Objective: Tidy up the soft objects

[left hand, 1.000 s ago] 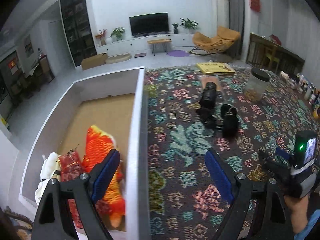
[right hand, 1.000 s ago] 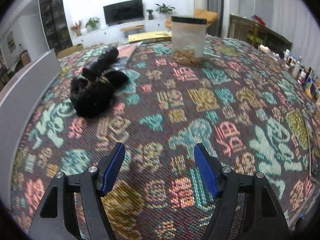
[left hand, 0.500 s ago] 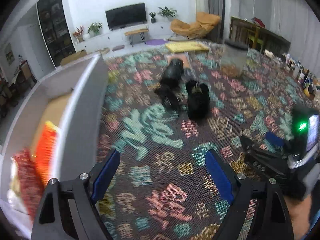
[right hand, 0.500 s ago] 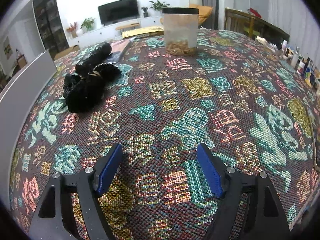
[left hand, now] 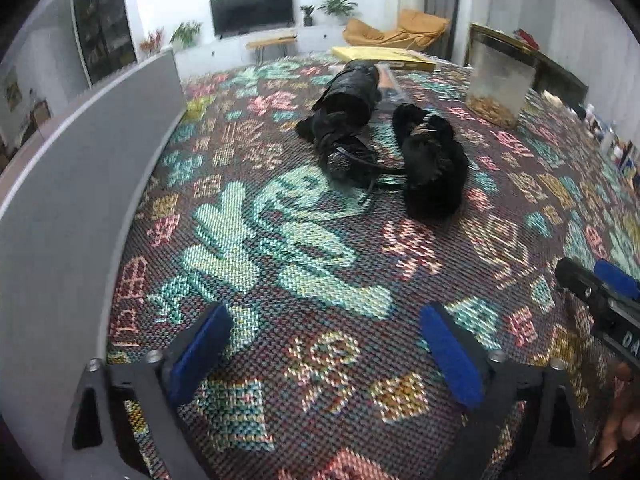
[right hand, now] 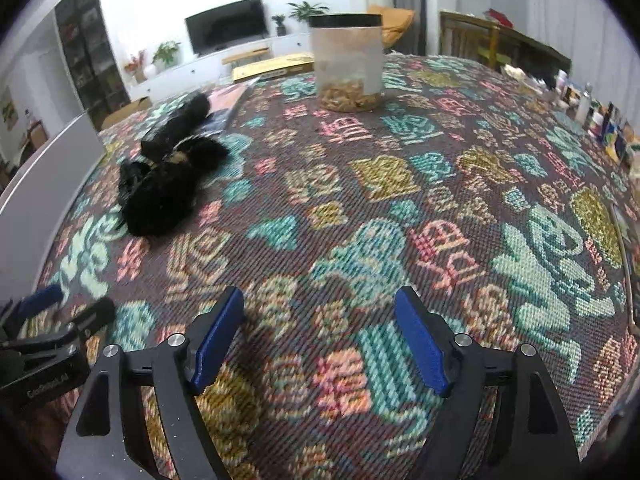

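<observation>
Living room behind, TV and plants on the far wall; our counter point(left hand: 304, 364) wears a busy woven cloth with teal and pink glyphs. Left tool point(left hand: 326, 350) is spread wide with nothing between the blue pads, low over the near part of the counter and aimed at the black plush pieces point(left hand: 384, 148), which lie together toward the far middle, two dark furry lumps touching, with a cord or strap between them. Right tool point(right hand: 320, 336) is also wide open and empty, near the front edge, well apart from the plush point(right hand: 168, 184). Grey bin wall point(left hand: 72, 184) runs along the counter's left edge; we can't see inside it from either view, so what's already sorted is unknown. Clear jar point(right hand: 347, 64) with a black lid stands at the far side, a shallow layer of tan bits at its bottom; looks like food, not ours to move. Yellow flat box point(left hand: 384, 58) sits at the far edge. Our read: black plush not yet picked, grasp and transfer to the bin remain.
</observation>
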Available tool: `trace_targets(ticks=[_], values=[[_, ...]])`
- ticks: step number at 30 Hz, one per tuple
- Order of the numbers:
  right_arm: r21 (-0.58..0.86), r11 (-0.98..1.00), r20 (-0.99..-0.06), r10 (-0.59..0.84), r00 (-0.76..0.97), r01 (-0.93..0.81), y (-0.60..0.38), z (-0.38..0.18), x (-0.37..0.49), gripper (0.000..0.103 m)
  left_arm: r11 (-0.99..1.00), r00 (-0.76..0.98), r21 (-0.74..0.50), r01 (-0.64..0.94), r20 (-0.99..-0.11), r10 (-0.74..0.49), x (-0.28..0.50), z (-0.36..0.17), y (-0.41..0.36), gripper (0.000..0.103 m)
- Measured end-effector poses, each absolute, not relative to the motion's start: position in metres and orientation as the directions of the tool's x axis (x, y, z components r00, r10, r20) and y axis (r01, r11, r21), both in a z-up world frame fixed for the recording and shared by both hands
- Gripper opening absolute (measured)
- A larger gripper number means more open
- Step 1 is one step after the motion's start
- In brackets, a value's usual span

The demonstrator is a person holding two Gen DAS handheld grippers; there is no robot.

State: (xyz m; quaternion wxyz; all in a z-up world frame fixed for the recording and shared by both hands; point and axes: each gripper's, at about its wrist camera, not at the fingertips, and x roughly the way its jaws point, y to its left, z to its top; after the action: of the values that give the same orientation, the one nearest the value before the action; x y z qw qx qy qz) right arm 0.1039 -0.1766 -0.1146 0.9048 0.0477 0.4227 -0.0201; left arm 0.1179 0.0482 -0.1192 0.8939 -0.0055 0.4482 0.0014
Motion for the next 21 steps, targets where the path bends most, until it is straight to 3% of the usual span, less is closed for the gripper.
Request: trace_targets(ticks=[5,21], values=[[-0.027,0.989,-0.804,-0.109,0.584,0.147,-0.177,-0.12,0.149,0.098,1.0,0.593,-0.011,-0.019,-0.805,0.003,0.123,-0.122,0.049,0.103],[-0.013,0.99,-0.805,-0.094,0.586,0.141,-0.178,-0.12,0.156,0.099,1.0,0.593,-0.011,-0.019,-0.805,0.002,0.123,-0.122,0.049,0.103]])
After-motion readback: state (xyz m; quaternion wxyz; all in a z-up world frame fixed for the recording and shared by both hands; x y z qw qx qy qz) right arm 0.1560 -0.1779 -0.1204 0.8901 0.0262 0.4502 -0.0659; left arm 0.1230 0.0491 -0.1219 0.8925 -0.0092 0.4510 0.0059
